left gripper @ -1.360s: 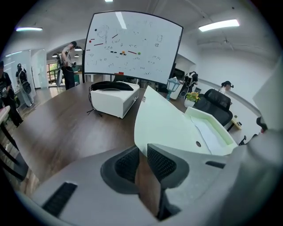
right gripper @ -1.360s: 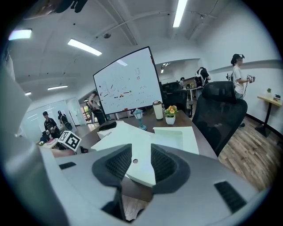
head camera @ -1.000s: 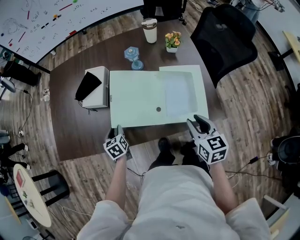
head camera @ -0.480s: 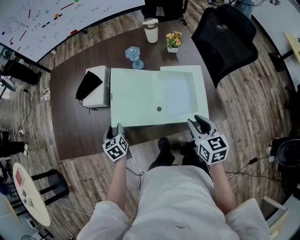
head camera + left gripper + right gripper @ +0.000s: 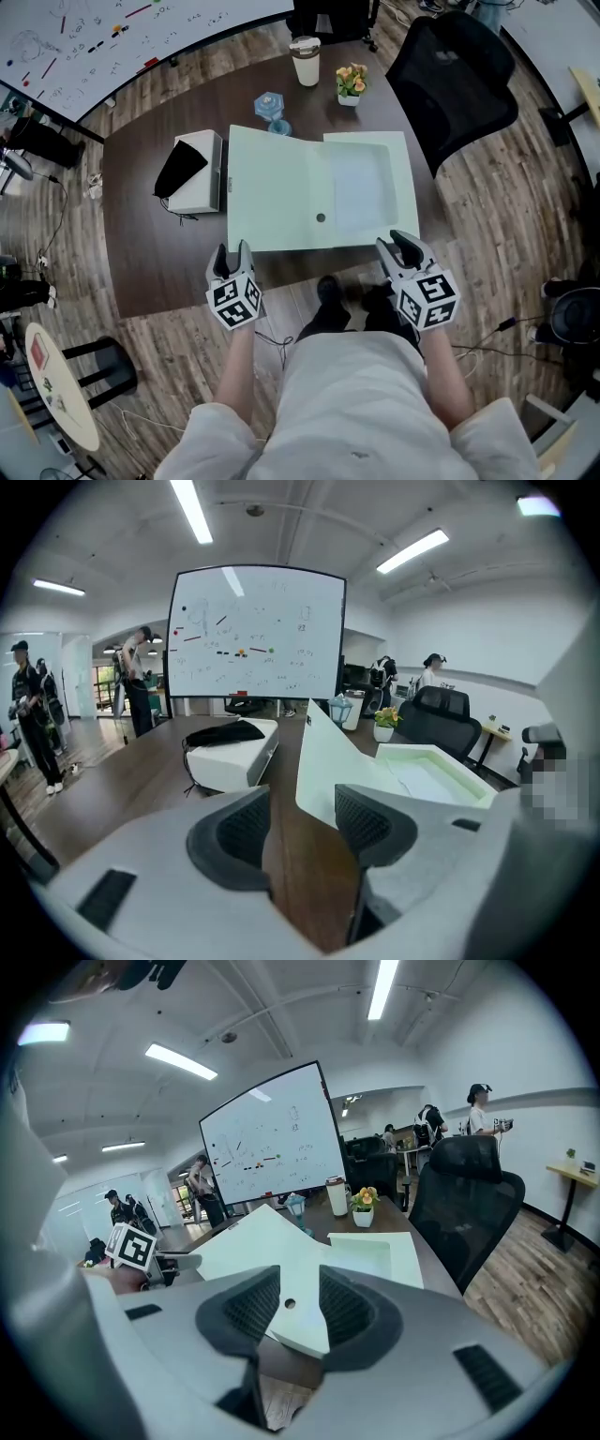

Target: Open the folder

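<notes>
Sitting in the middle of the table [image 5: 141, 253], the folder [image 5: 281, 192] has its left cover tipped up. White box [image 5: 202, 183] at 9 o'clock, cup [image 5: 306, 59] and flowerpot [image 5: 350, 84] at 12. Jaws on the left gripper [image 5: 232, 251] just opened wide, empty; the right gripper [image 5: 396, 244] is half-open, folder corner between, unpinched. Whiteboard [image 5: 94, 37] scribbles unreadable.

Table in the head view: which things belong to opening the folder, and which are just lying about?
For the job: folder; left claw, jaws just been opening, nothing between them; right claw by the folder's near corner.

Lying about: cup, flower pot, blue ornament, white box with black cloth on it, office chair.
</notes>
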`<action>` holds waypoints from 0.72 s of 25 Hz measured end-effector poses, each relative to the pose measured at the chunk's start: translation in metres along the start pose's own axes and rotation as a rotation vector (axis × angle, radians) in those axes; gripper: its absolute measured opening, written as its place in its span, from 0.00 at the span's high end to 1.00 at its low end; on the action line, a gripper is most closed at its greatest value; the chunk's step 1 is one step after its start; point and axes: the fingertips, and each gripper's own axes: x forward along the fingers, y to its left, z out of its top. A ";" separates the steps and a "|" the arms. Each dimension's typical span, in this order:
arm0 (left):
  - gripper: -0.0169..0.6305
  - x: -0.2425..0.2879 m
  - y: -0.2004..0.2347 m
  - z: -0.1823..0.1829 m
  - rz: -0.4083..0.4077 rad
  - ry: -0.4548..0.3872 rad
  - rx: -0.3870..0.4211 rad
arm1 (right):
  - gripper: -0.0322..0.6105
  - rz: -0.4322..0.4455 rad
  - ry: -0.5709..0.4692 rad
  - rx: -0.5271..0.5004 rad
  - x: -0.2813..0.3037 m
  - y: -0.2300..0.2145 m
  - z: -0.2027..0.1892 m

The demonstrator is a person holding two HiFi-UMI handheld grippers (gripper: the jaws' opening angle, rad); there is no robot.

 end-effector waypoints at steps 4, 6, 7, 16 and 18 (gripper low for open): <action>0.66 -0.008 -0.011 0.028 -0.004 -0.071 0.077 | 0.74 0.003 -0.016 -0.001 -0.003 0.003 0.006; 0.66 -0.012 -0.017 0.043 -0.011 -0.107 0.105 | 0.74 0.002 -0.023 -0.001 -0.004 0.003 0.008; 0.66 -0.015 -0.021 0.051 -0.018 -0.126 0.118 | 0.74 0.001 -0.027 -0.001 -0.005 0.003 0.009; 0.66 -0.034 -0.075 0.098 -0.162 -0.224 0.156 | 0.74 -0.014 -0.063 -0.002 -0.015 0.003 0.022; 0.66 -0.034 -0.089 0.099 -0.202 -0.221 0.146 | 0.74 -0.022 -0.072 -0.002 -0.017 0.001 0.025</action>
